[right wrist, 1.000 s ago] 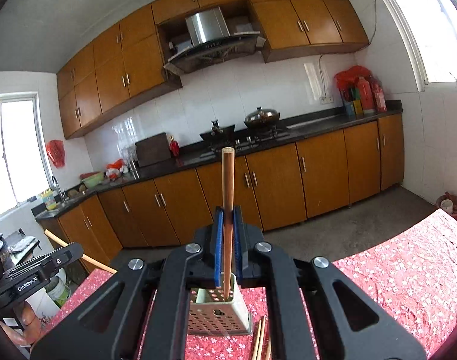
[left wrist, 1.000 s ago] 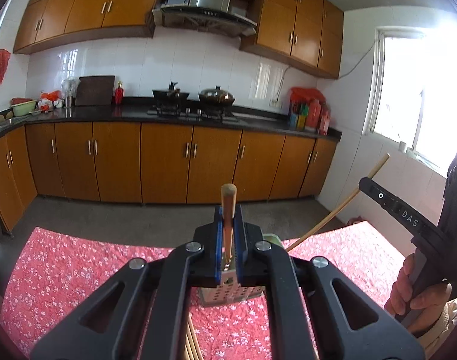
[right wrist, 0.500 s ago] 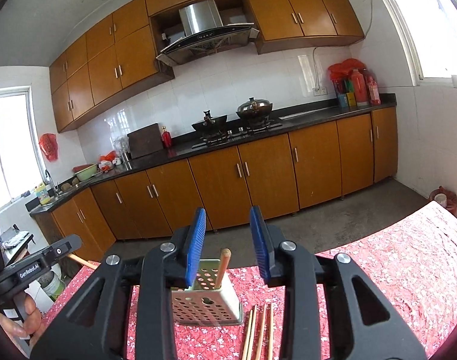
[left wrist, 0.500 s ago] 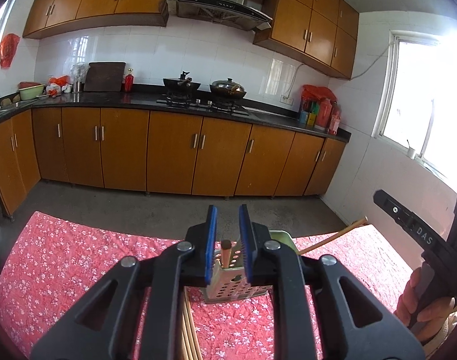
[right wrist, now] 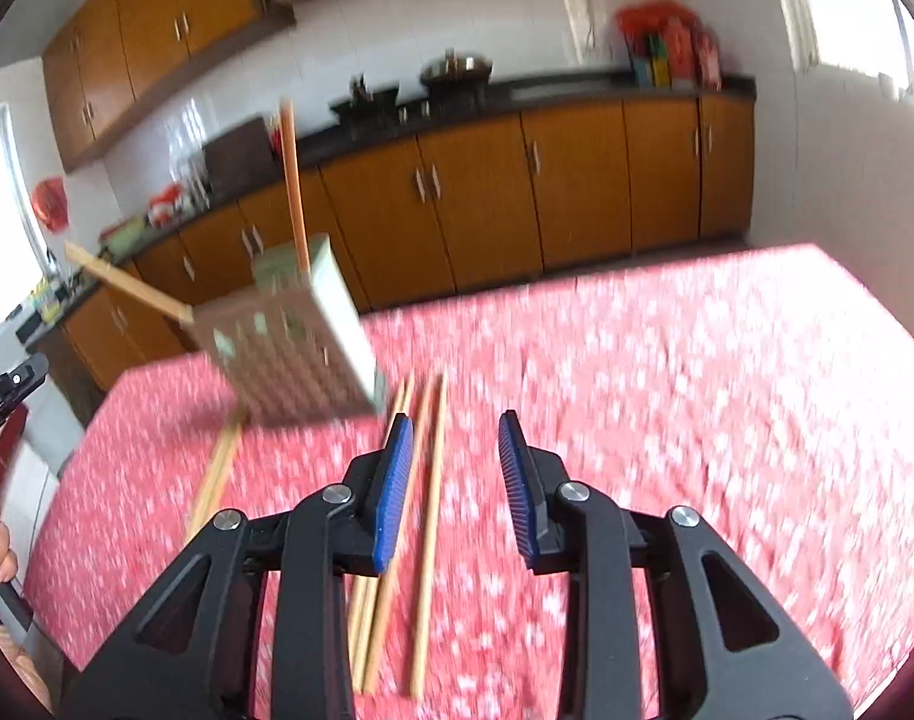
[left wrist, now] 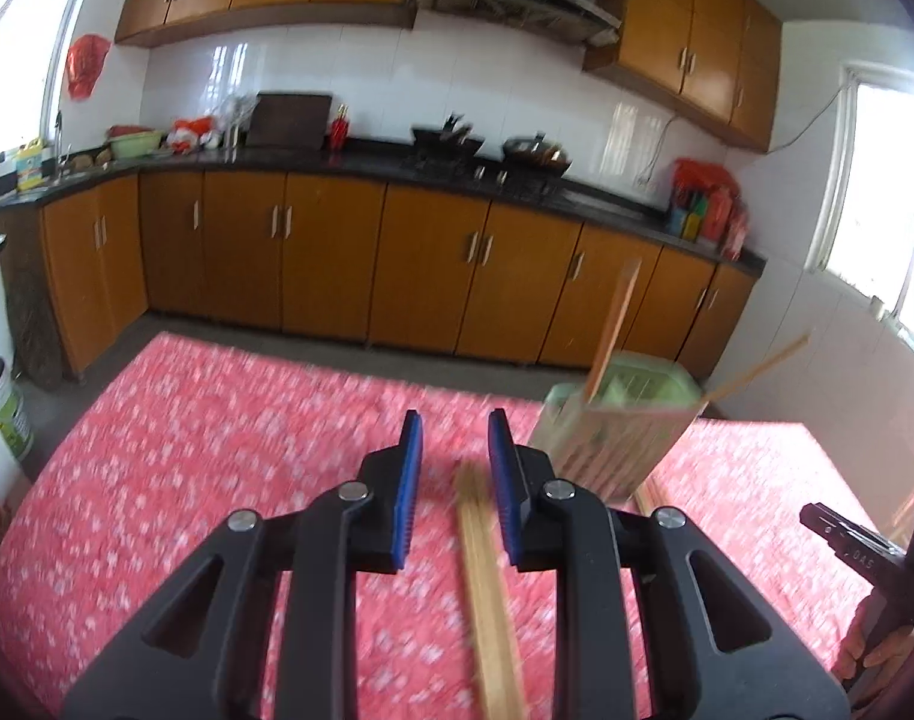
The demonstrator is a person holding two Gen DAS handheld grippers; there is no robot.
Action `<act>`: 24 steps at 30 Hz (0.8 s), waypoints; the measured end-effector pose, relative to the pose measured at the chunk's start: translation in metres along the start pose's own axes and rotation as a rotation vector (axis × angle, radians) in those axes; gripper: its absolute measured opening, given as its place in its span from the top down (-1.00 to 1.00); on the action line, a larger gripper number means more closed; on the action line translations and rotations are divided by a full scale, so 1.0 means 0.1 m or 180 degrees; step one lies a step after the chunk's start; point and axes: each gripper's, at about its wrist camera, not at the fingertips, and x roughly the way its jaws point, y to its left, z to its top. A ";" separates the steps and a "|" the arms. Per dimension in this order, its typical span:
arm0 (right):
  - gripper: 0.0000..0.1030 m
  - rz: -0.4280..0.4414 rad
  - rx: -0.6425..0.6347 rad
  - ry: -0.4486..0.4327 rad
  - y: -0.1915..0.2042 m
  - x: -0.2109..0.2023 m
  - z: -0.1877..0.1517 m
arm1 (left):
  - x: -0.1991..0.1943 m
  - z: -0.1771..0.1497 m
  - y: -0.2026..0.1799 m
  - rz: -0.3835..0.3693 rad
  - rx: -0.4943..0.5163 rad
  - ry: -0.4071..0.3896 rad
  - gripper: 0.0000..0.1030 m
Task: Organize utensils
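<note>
A: Two wooden chopsticks (left wrist: 613, 324) stand in the pale green perforated plastic utensil holder (left wrist: 613, 429) on the red floral tablecloth (left wrist: 217, 450); one is nearly upright, the other leans far out over the holder's rim.

B: And the tongs?

A: The left gripper (left wrist: 454, 462) has its blue-padded jaws apart and opening, gripping nothing. A bundle of loose wooden chopsticks (left wrist: 487, 588) lies flat on the cloth below the gap between them, its far end just short of the holder. The pads do not press on it.

B: The right one?

A: The right gripper (right wrist: 454, 468) is also released, though its jaws are closing. A loose wooden chopstick (right wrist: 430, 534) lies on the cloth beneath the gap, near the left pad, with a few more sticks partly hidden under that finger. Nothing is clamped.

B: Where is the holder from that side?

A: Up and to the left of the right gripper's fingers, blurred, standing on the cloth at the far ends of the loose sticks. Another pair of sticks (right wrist: 214, 474) lies on the cloth to its left.

B: Anyone visible?

A: Only a hand (left wrist: 877, 648) on the other gripper's handle, at the lower right edge of the left view.
</note>
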 end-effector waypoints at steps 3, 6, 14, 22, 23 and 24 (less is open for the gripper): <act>0.55 0.0046 -0.0029 0.0316 0.05 0.16 -0.31 | 0.13 -0.37 0.13 0.0142 0.0029 0.0264 0.54; 0.59 0.0074 -0.0068 0.0541 0.12 0.31 -0.50 | 0.21 -0.66 0.19 0.0190 0.0029 0.0460 0.54; 0.65 0.0029 -0.0170 0.0750 0.20 0.53 -0.74 | 0.30 -1.03 0.21 0.0101 -0.0006 0.0742 0.54; 0.85 -0.0266 -0.0101 0.0673 0.10 0.56 -0.71 | 0.38 -1.10 0.01 -0.0105 0.0025 0.0885 0.54; 0.85 -0.0300 -0.0067 0.0667 0.05 0.56 -0.68 | 0.40 -1.11 -0.01 -0.0129 0.0026 0.0913 0.54; 0.85 -0.0330 -0.0024 0.0660 0.02 0.56 -0.67 | 0.41 -1.13 -0.03 -0.0145 0.0034 0.0935 0.54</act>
